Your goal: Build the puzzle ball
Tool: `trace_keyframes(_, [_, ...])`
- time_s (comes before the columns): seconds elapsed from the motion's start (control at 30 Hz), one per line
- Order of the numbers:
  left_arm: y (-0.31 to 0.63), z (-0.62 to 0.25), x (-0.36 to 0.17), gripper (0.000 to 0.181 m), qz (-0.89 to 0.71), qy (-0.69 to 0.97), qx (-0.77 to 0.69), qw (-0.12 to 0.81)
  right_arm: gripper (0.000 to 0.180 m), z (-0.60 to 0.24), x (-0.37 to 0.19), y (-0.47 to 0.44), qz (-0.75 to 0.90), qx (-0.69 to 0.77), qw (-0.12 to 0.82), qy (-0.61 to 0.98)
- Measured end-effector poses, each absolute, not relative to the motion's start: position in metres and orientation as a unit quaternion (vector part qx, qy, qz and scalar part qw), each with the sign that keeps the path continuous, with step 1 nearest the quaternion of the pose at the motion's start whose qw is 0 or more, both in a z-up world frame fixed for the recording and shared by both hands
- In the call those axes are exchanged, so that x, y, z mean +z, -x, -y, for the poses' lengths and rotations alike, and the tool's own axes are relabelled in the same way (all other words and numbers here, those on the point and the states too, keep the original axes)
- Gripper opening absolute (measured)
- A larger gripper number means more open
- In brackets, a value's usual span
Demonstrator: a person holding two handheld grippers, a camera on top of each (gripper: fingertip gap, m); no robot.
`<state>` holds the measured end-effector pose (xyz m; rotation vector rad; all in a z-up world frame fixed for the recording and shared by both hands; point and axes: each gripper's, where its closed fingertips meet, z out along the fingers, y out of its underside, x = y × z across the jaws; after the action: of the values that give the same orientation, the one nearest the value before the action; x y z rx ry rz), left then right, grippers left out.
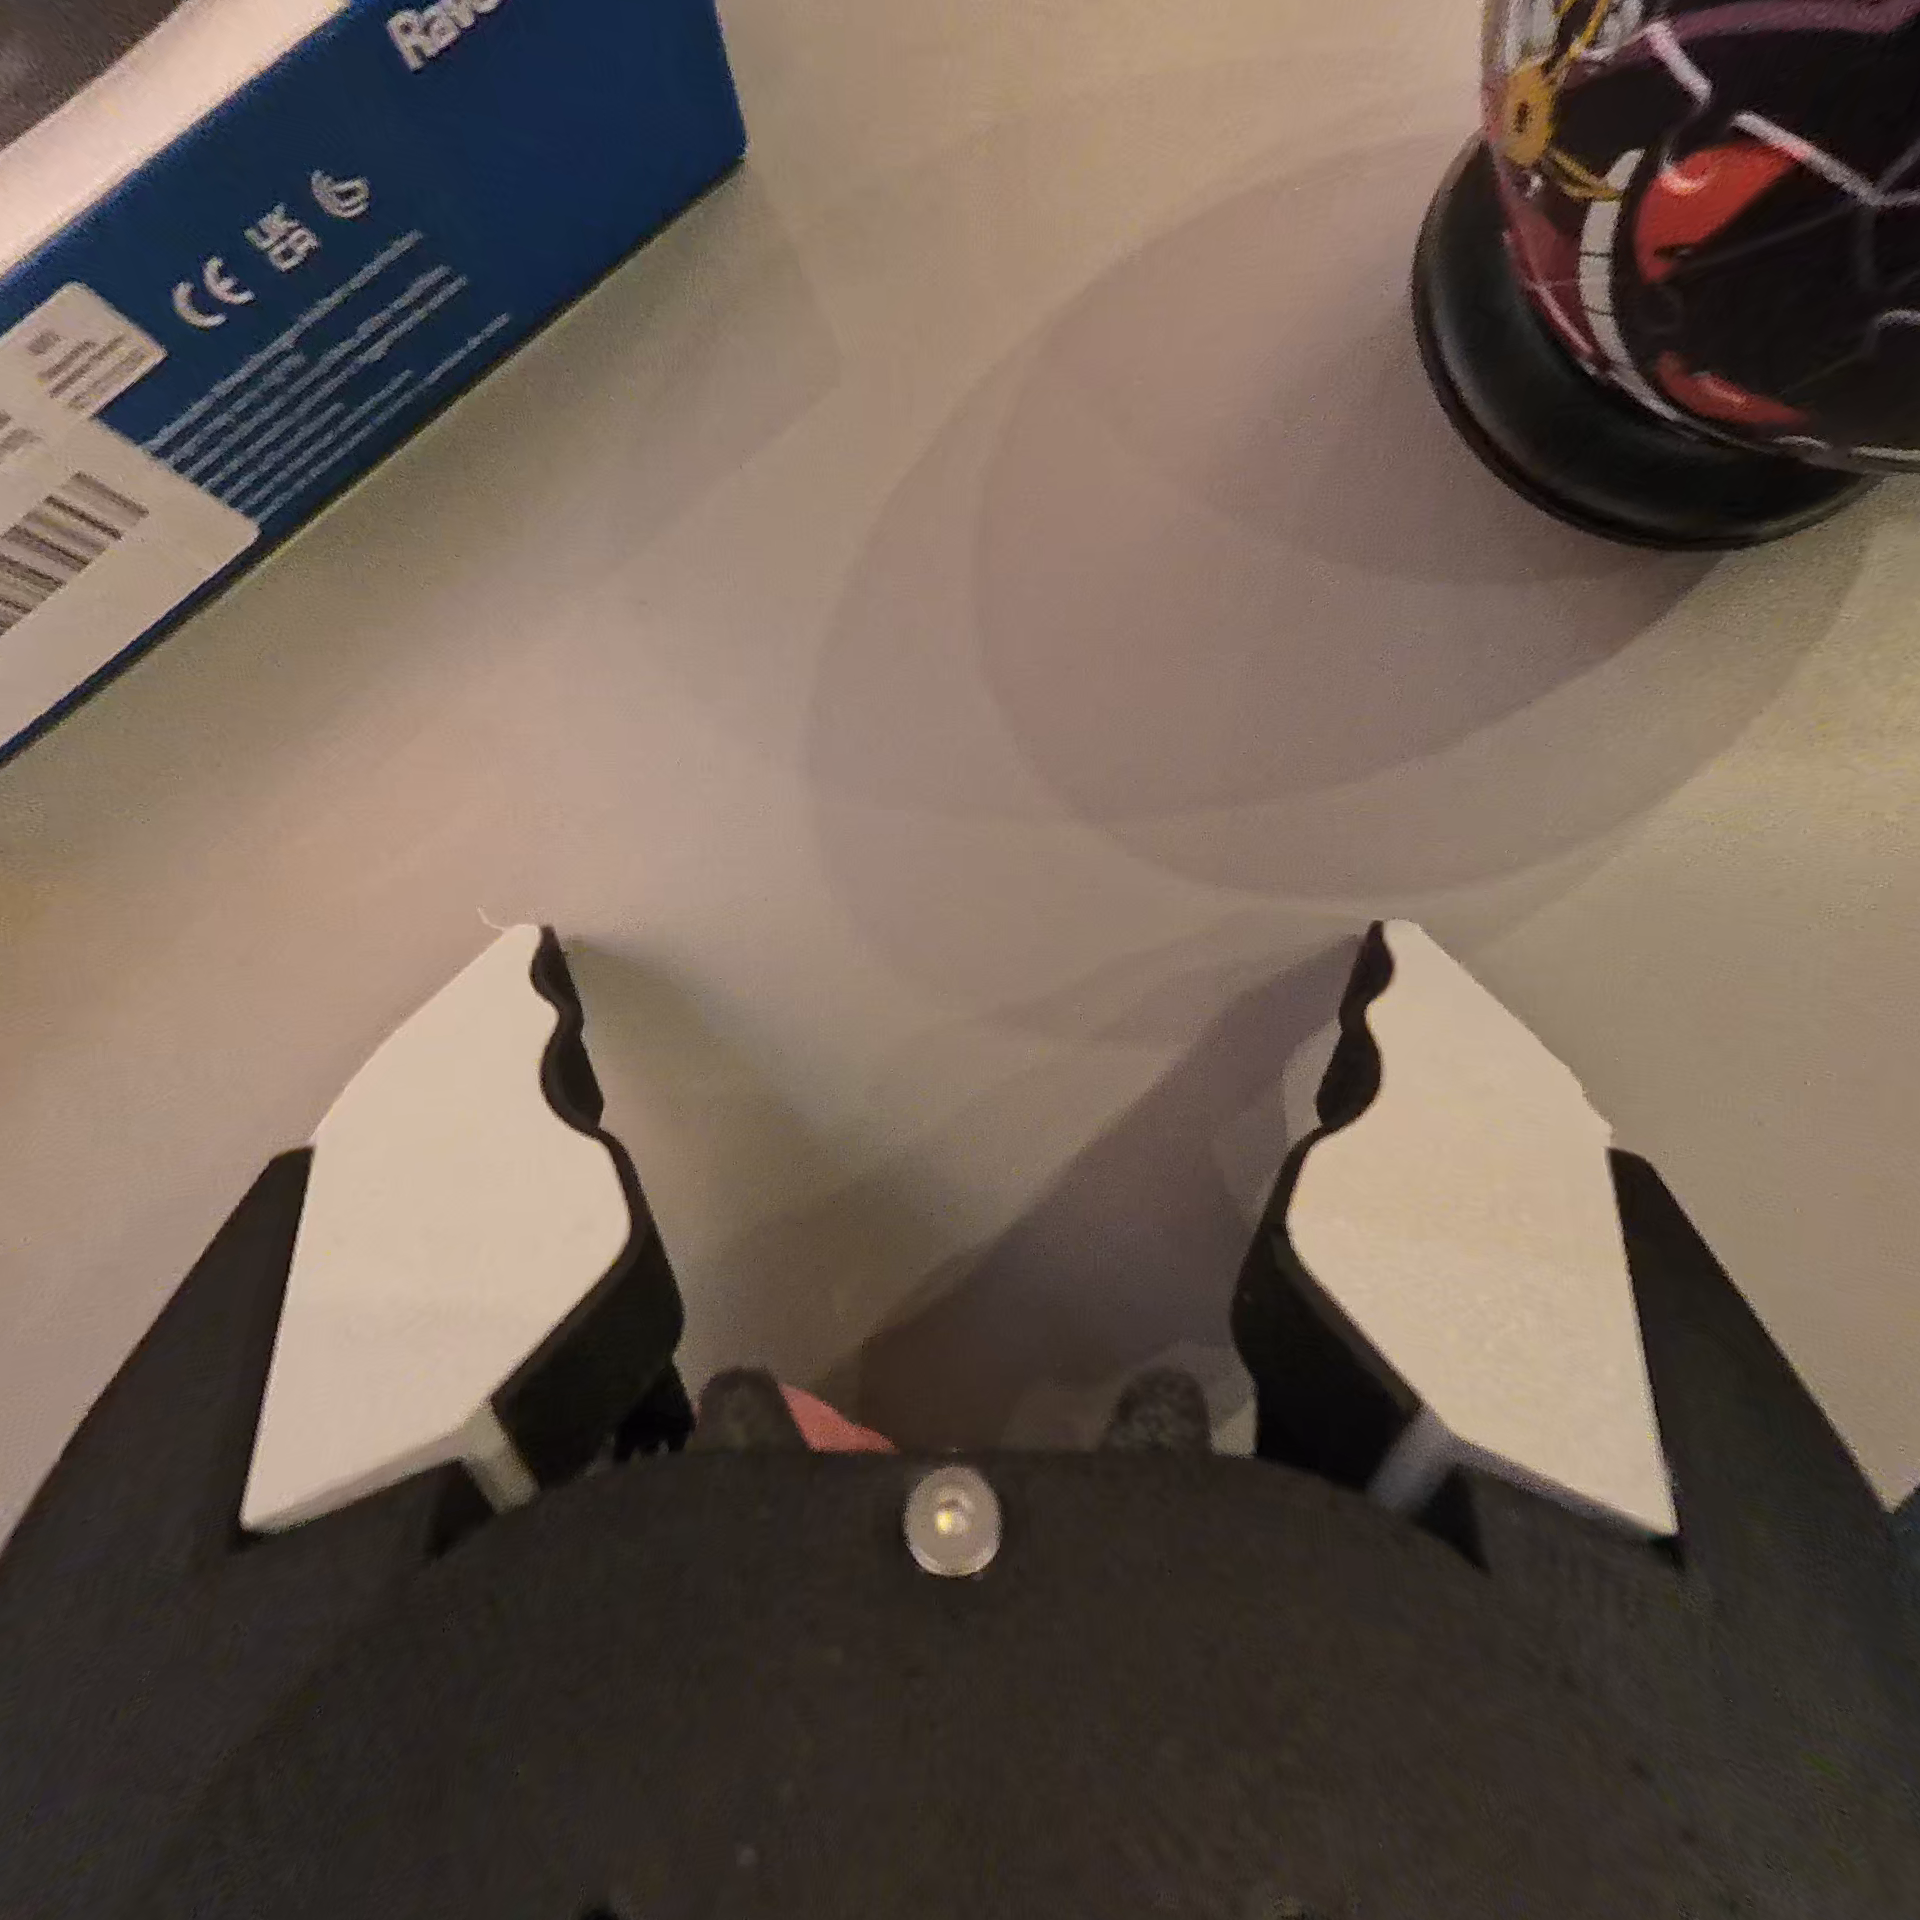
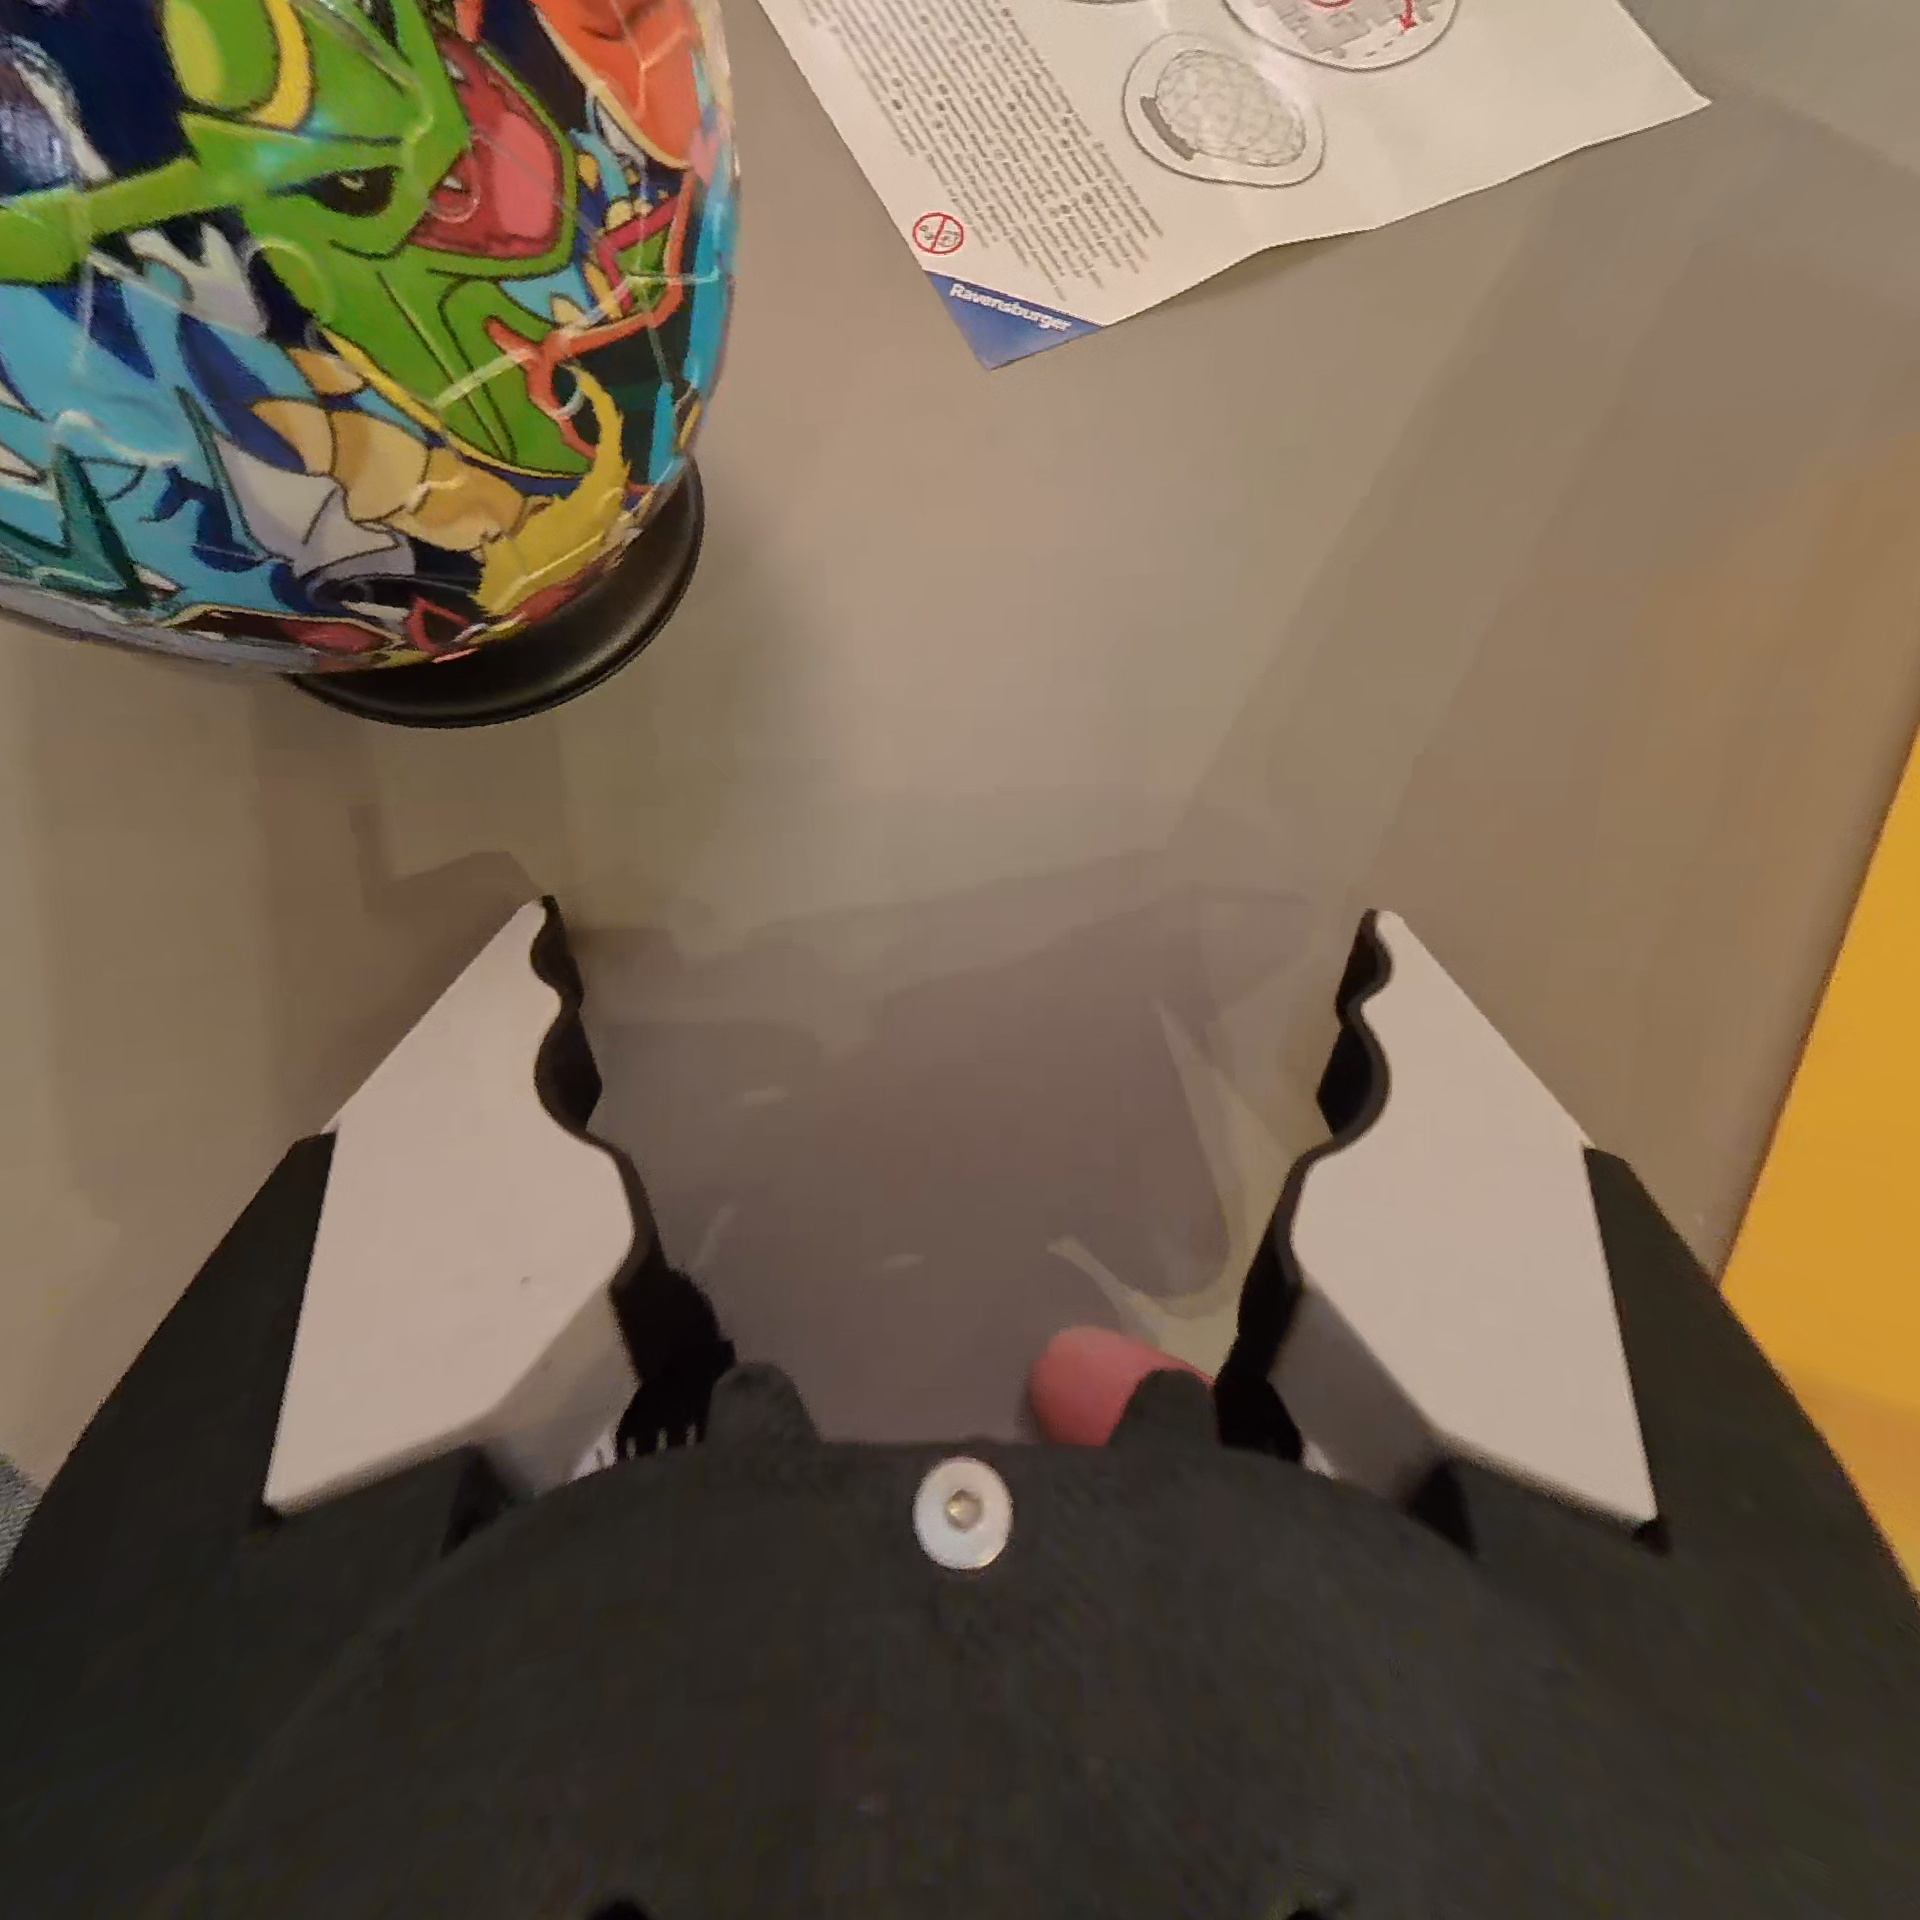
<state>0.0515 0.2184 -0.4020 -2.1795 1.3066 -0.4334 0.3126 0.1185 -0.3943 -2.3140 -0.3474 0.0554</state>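
Observation:
The puzzle ball (image 2: 312, 312) is a colourful sphere of joined pieces on a black ring stand (image 2: 582, 644), at the top left of the right wrist view. In the left wrist view its darker side (image 1: 1745, 239) shows at the top right on the same stand (image 1: 1579, 436). My left gripper (image 1: 961, 935) is open and empty over bare table, well short and left of the ball. My right gripper (image 2: 961, 925) is open and empty over bare table, to the right of the ball and nearer than it. No loose puzzle piece shows.
A blue cardboard box (image 1: 343, 260) lies at the top left of the left wrist view. A printed instruction sheet (image 2: 1247, 156) lies beyond the right gripper. The grey table's right edge (image 2: 1808, 997) borders a yellow surface (image 2: 1860, 1143).

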Motion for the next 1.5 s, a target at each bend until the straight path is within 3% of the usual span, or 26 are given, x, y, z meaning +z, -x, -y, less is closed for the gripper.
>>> trace_keyframes(0.3, [-0.038,-0.230,-0.402,0.129,-0.439,0.840,-0.147,0.281,0.134,-0.130,-0.395,-0.318,0.106,0.016,0.377,0.920])
trace_keyframes(0.43, [-0.033,-0.235,-0.400,0.128,-0.426,0.844,-0.134,0.296,0.097,-0.137,-0.385,-0.326,0.127,-0.035,0.398,0.908])
trace_keyframes(0.47, [-0.033,-0.236,-0.398,0.123,-0.424,0.843,-0.130,0.306,0.107,-0.137,-0.386,-0.321,0.130,-0.023,0.398,0.908])
trace_keyframes(0.53, [-0.030,-0.235,-0.398,0.112,-0.407,0.853,-0.133,0.300,0.108,-0.136,-0.392,-0.315,0.112,0.016,0.387,0.915])
trace_keyframes(0.67, [-0.023,-0.236,-0.401,0.124,-0.408,0.861,-0.133,0.273,0.159,-0.132,-0.404,-0.307,0.139,0.048,0.343,0.928])
trace_keyframes(0.83, [-0.020,-0.240,-0.404,0.137,-0.407,0.863,-0.128,0.272,0.158,-0.142,-0.403,-0.310,0.144,0.049,0.355,0.923])
trace_keyframes(1.03, [-0.016,-0.243,-0.406,0.146,-0.398,0.866,-0.125,0.275,0.141,-0.151,-0.399,-0.310,0.162,0.061,0.371,0.913])
trace_keyframes(1.2, [-0.016,-0.244,-0.395,0.141,-0.423,0.834,-0.106,0.339,0.150,-0.150,-0.401,-0.304,0.170,0.063,0.366,0.913])
trace_keyframes(1.33, [-0.015,-0.236,-0.405,0.147,-0.400,0.861,-0.132,0.287,0.159,-0.149,-0.403,-0.298,0.179,0.065,0.358,0.914])
trace_keyframes(1.5, [-0.013,-0.236,-0.404,0.142,-0.410,0.851,-0.139,0.296,0.159,-0.149,-0.403,-0.298,0.177,0.065,0.358,0.914])
